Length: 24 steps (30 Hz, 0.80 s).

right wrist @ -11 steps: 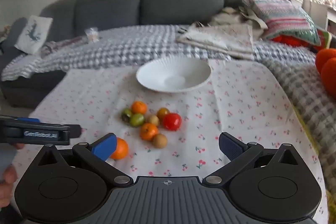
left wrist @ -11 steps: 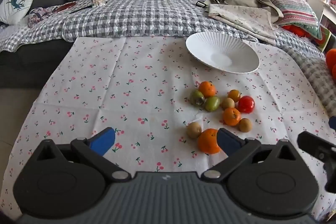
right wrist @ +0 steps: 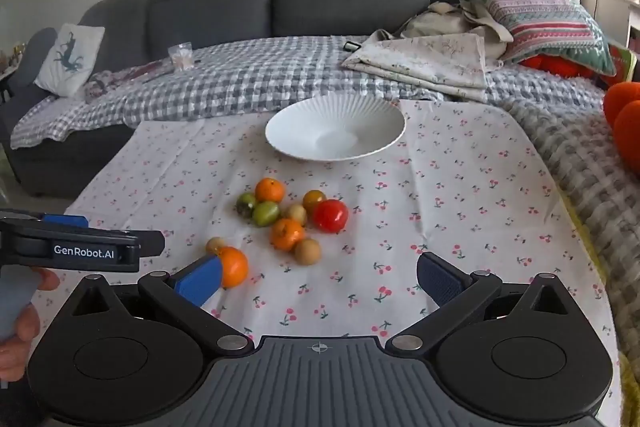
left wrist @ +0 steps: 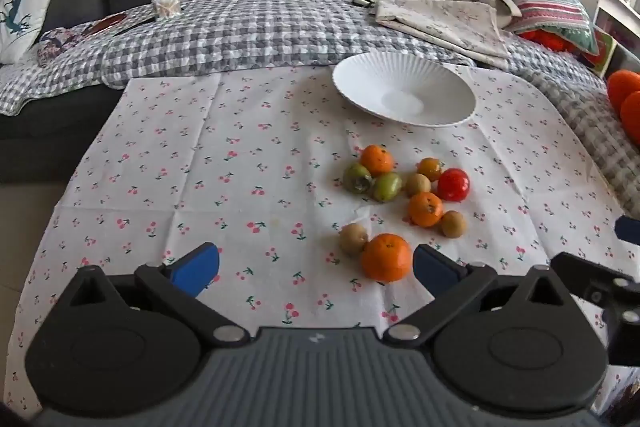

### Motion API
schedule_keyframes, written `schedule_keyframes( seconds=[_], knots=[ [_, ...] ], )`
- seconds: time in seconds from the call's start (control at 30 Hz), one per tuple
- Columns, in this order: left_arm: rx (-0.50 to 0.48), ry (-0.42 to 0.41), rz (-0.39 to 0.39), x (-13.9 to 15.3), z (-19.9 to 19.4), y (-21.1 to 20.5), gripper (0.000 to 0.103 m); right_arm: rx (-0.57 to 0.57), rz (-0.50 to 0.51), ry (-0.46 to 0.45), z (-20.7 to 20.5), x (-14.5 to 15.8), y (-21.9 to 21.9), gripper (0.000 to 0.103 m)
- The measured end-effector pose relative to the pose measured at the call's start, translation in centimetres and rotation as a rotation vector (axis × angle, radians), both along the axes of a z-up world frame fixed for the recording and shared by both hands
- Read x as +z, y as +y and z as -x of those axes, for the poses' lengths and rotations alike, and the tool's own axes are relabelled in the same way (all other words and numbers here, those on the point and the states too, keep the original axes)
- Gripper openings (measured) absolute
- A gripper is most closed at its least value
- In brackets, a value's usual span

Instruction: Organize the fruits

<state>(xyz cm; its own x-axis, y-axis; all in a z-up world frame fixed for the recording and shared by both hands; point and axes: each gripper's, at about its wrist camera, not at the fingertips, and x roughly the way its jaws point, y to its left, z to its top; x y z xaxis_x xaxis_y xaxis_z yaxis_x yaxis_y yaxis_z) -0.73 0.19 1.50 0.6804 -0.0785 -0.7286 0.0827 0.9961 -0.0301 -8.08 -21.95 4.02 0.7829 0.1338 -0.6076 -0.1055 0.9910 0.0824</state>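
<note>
Left gripper (left wrist: 316, 269) jaws apart, right gripper (right wrist: 320, 277) jaws apart — nearest orange (right wrist: 233, 265) partly hidden behind its blue fingertip (right wrist: 200, 279), white bowl (right wrist: 280, 123) beyond

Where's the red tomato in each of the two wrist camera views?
Left wrist: the red tomato sits right of centre, at the right edge of the fruit cluster.
Right wrist: the red tomato sits near the picture's centre, again on the cluster's right.
Shared landmark: the white bowl lies beyond it in both.
</note>
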Motion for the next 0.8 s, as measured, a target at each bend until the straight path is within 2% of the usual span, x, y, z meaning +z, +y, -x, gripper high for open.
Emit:
schedule_keyframes(
  seconds=[0.2, 0.37, 0.8],
  knots=[
    [-0.028, -0.006, -0.028, -0.9, 0.2, -1.2, 0.102, -0.004, 0.007, 0.031, -3.0, -2.3, 1.0, 0.103],
    [-0.039, 0.003, -0.035, -1.4, 0.3, -1.8, 0.102, -0.009, 0.049, 0.024, -2.9, -2.6, 1.5, 0.103],
    [-0.050, 0.005, -0.048, -2.0, 0.3, -2.1, 0.102, -0.016, 0.043, 0.046, -3.3, -3.4, 1.5, 0.103]
  ],
)
